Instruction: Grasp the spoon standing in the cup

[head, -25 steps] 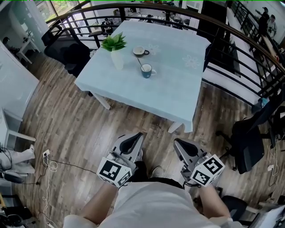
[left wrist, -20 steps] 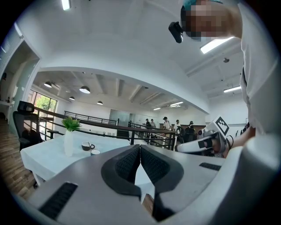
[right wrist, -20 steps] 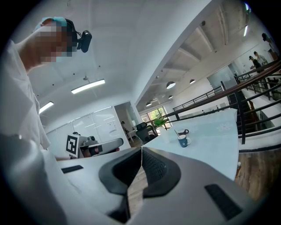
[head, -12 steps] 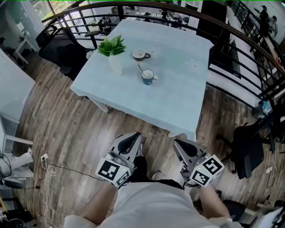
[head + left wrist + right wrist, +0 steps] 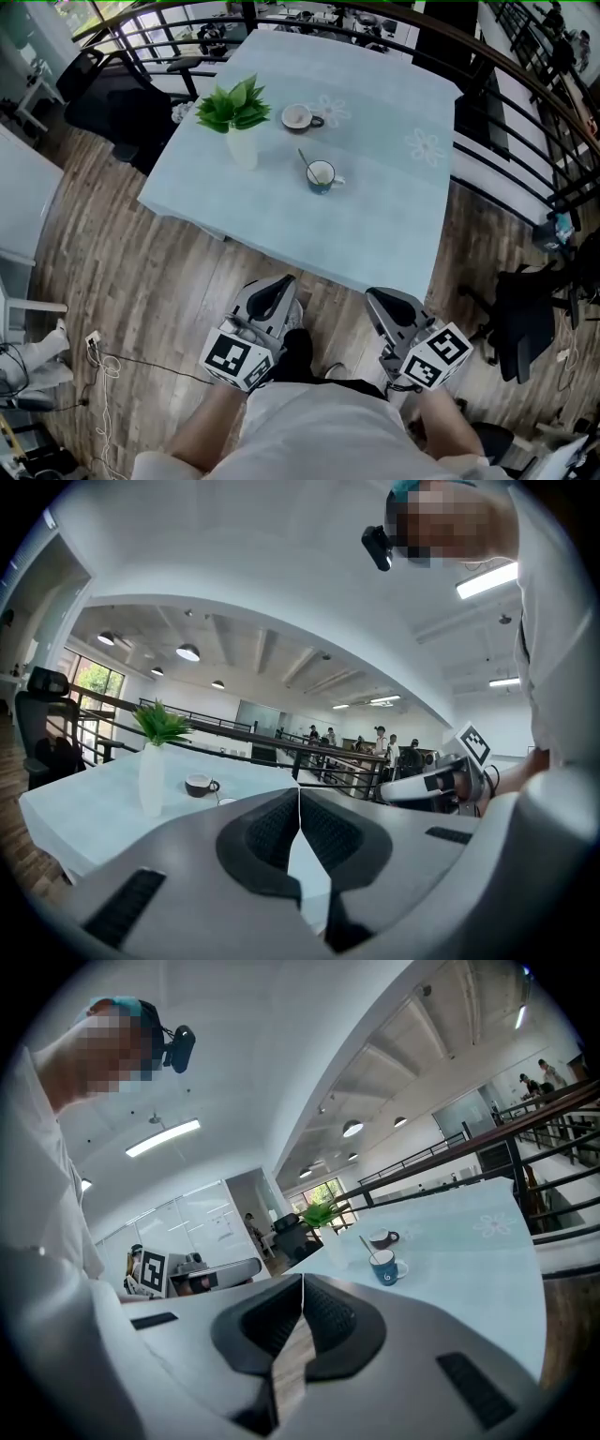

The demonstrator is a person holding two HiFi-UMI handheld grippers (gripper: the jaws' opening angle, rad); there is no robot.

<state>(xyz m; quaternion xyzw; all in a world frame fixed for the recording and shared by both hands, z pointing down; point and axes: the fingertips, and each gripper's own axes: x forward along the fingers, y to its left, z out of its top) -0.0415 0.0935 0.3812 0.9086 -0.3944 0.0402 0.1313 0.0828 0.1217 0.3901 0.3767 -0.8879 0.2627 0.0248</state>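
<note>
Head view: approach step; left hand-held gripper (image 5: 279, 289), right hand-held gripper (image 5: 382, 302) jaws together, empty, well apart from cup (image 5: 322, 175). Next: reach cup, part jaws round spoon (image 5: 305, 159).

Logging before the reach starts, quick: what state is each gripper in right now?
Left gripper: closed, nothing between the jaws.
Right gripper: closed, nothing between the jaws.

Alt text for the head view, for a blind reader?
The left gripper and right gripper, both shut, hang over a floor, short of a table with a spoon in a blue cup, a second cup and a plant.
</note>
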